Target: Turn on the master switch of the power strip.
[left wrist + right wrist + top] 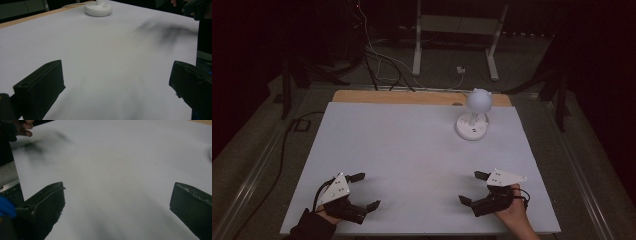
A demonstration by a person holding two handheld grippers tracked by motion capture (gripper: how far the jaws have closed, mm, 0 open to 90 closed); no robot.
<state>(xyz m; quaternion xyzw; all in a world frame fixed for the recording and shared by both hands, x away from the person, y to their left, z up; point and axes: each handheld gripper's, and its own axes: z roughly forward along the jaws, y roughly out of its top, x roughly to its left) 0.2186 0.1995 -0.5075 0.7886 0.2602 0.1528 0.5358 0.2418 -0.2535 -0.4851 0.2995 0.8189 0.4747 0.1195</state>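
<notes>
Both my black grippers, left and right, gape wide with nothing inside; small white round-headed lamp stands far off on the bare white table.

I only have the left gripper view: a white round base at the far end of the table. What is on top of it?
Observer: It is a small lamp; a short stem carries a round white head with two little ear-like bumps.
Operator: Is my right gripper holding anything?
Observer: No. The right gripper has its jaws wide apart over bare table, near the front edge.
Operator: Which gripper is closer to the lamp?
Observer: The right one; the lamp stands at the far right part of the table, while the left gripper, also open, is at the near left.
</notes>
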